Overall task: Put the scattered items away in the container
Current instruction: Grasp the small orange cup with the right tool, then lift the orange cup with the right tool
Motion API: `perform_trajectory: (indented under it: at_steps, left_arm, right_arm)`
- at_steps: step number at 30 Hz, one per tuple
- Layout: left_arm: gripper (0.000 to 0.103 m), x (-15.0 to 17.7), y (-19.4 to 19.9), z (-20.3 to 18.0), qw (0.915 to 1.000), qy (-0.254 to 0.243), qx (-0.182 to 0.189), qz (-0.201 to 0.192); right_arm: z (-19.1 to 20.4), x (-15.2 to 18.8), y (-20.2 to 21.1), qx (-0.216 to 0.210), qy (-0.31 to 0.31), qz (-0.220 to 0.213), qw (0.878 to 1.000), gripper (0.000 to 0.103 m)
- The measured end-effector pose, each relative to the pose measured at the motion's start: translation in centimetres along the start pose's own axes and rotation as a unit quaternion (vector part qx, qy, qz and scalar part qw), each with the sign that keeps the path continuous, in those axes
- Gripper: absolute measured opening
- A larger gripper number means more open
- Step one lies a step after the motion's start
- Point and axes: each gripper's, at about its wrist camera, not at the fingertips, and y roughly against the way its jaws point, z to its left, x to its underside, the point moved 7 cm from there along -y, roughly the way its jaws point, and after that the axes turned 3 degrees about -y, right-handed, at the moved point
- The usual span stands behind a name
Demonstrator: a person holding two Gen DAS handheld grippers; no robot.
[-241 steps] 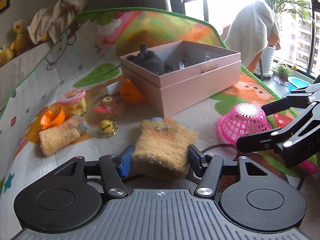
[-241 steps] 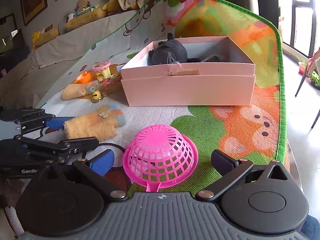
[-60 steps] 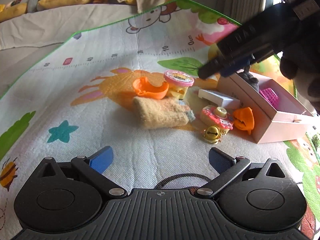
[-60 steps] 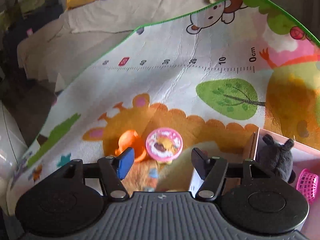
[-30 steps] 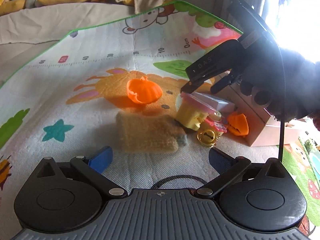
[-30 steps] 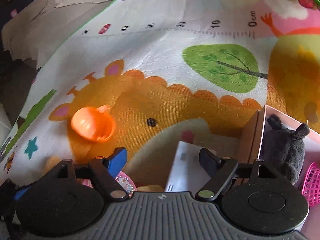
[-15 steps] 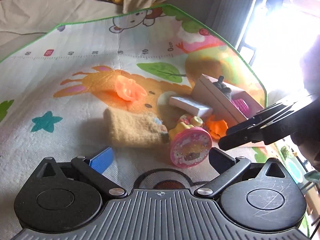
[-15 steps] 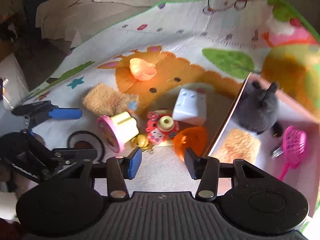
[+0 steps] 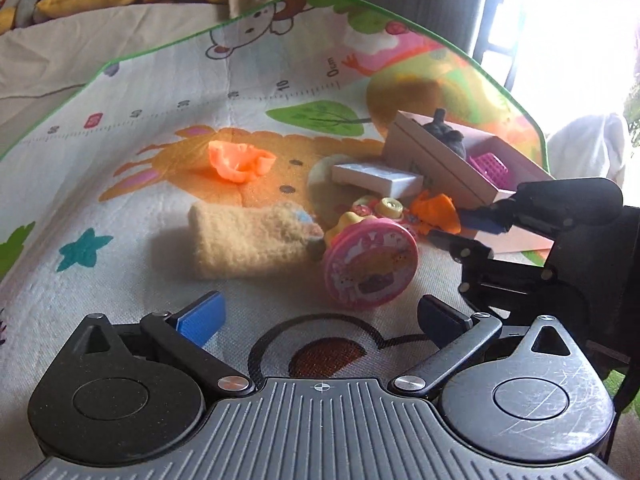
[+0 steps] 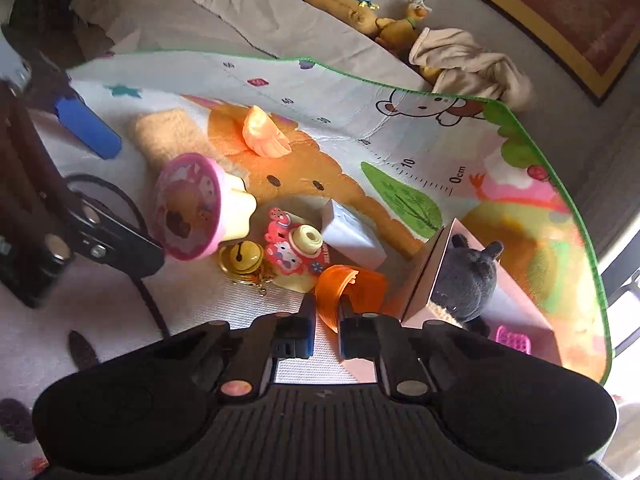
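My right claw (image 10: pixel 325 318) has just been closing and now pinches the orange shell piece (image 10: pixel 349 286) beside the pink box (image 10: pixel 424 276). I'd lift straight, clear the wall, release inside. My left claw (image 9: pixel 320 316) hangs spread.

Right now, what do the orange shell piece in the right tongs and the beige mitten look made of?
Orange shell piece: probably thin, glossy plastic, since light glows through it. Beige mitten: seemingly fuzzy knit or fleece, with a matte, soft, nubbly pile.

Jaws clamped on orange shell (image 10: pixel 352 286)
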Motion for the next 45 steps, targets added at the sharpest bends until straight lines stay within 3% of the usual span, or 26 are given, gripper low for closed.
perform_trajectory:
  at_steps: [5,11,14,16,18,20,22,25,28,30,34,37,39,40,45]
  left_arm:
    - [0.103,0.1,-0.4,-0.5,0.9994,-0.026,-0.019,0.013]
    - [0.103,0.2,-1.1,-1.4,0.9959,-0.068,-0.050,0.034]
    - [0.103,0.3,-1.1,-1.3,0.9959,-0.068,-0.050,0.034]
    - [0.103,0.3,-1.1,-1.3,0.9963,-0.064,-0.047,0.032]
    - [0.103,0.3,-1.1,-1.3,0.9962,-0.066,-0.048,0.032]
    - [0.103,0.3,-1.1,-1.4,0.9958,-0.069,-0.050,0.033]
    - [0.103,0.2,-1.1,-1.4,0.9958,-0.069,-0.050,0.033]
    - [0.103,0.2,-1.1,-1.4,0.9958,-0.069,-0.050,0.033]
    - [0.103,0.2,-1.1,-1.4,0.9959,-0.068,-0.050,0.032]
    - [0.103,0.2,-1.0,-1.4,0.9961,-0.067,-0.049,0.032]
    - [0.103,0.2,-1.0,-1.4,0.9961,-0.066,-0.049,0.031]
    - [0.103,0.2,-1.0,-1.4,0.9962,-0.066,-0.048,0.031]
    - [0.103,0.2,-1.0,-1.4,0.9964,-0.064,-0.047,0.030]
    - [0.103,0.2,-0.9,-1.3,0.9967,-0.061,-0.045,0.029]
    - [0.103,0.0,-0.7,-1.0,0.9980,-0.048,-0.034,0.023]
  right_arm:
    - [-1.4,1.0,4.6,-0.099,-0.115,0.002,0.988,0.010]
    - [-3.0,2.6,7.3,-0.156,-0.202,0.012,0.967,0.009]
    - [-4.3,3.4,7.9,-0.154,-0.234,0.005,0.960,0.009]
    - [-5.3,4.4,8.1,-0.117,-0.242,-0.002,0.963,0.011]
    - [-6.3,5.8,8.0,-0.049,-0.230,-0.003,0.972,0.021]
    - [-7.2,7.3,8.0,0.017,-0.214,-0.004,0.977,0.058]
    - [-7.8,8.6,8.2,0.046,-0.209,-0.002,0.977,0.066]
    - [-7.9,9.8,8.5,0.029,-0.222,0.007,0.975,0.066]
    - [-6.2,8.9,9.3,-0.037,-0.224,-0.009,0.974,0.066]
    - [-4.4,7.6,9.3,-0.064,-0.193,-0.024,0.979,0.067]
    - [-1.5,5.3,7.6,-0.055,-0.116,-0.035,0.991,0.087]
    - [-1.3,4.7,5.8,-0.078,-0.130,-0.015,0.988,0.086]
    - [-1.7,4.8,4.8,-0.098,-0.157,0.006,0.983,0.065]
    - [-2.0,5.0,4.5,-0.102,-0.172,0.016,0.980,0.060]
    - [-3.6,7.1,6.2,-0.077,-0.217,0.021,0.973,0.060]
